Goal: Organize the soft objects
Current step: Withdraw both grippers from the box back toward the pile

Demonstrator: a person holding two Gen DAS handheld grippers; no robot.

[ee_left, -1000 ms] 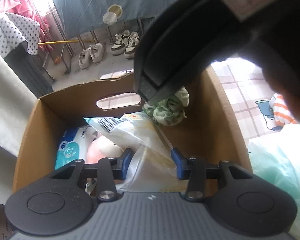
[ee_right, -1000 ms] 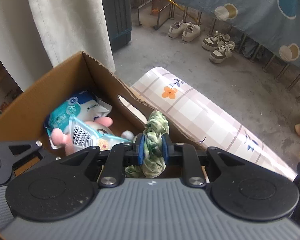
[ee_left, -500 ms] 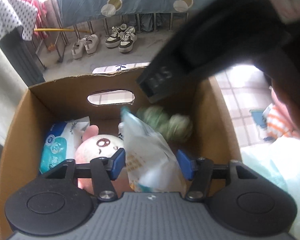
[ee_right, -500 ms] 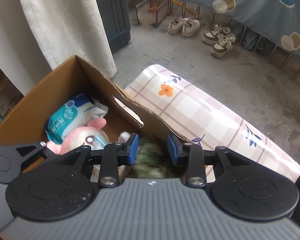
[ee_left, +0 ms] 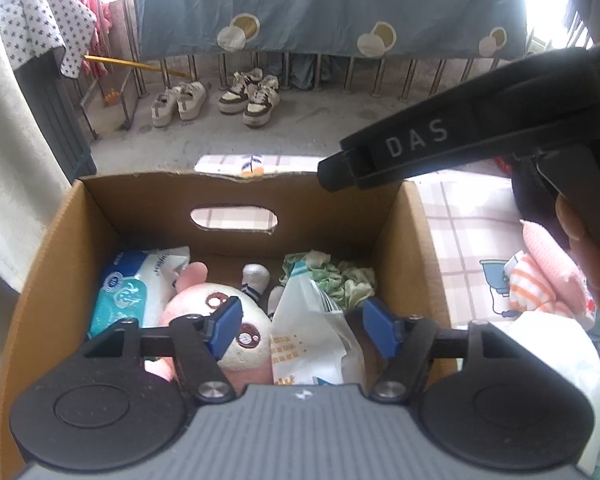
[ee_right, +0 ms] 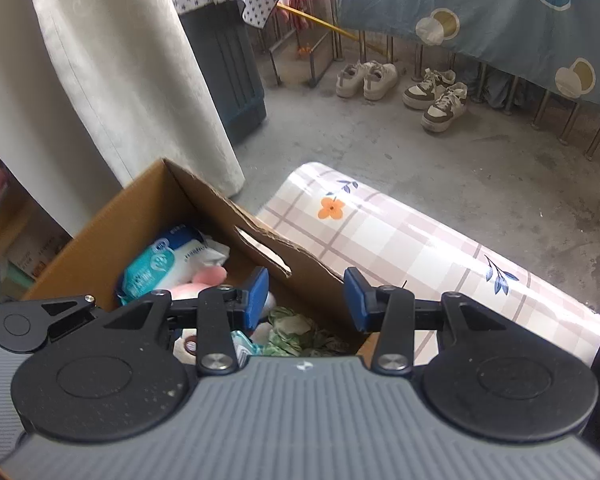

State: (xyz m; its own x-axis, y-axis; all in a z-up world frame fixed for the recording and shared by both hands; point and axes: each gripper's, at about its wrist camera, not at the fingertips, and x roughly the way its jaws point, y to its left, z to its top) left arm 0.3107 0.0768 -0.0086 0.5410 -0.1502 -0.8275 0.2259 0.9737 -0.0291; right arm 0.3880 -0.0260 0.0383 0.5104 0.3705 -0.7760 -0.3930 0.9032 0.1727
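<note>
Your left gripper (ee_left: 302,322) and right gripper (ee_right: 306,298) have just been opening, fingers spread, nothing pinched. The white packet (ee_left: 308,340) and green scrunchie (ee_left: 340,280) lie in the cardboard box (ee_left: 236,196), lower centre.

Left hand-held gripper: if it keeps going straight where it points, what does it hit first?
Most likely the white plastic packet in the cardboard box. It sits between the open left hand-held gripper fingers, untouched by either pad, with the pink plush toy beside it. Depth is unclear.
</note>
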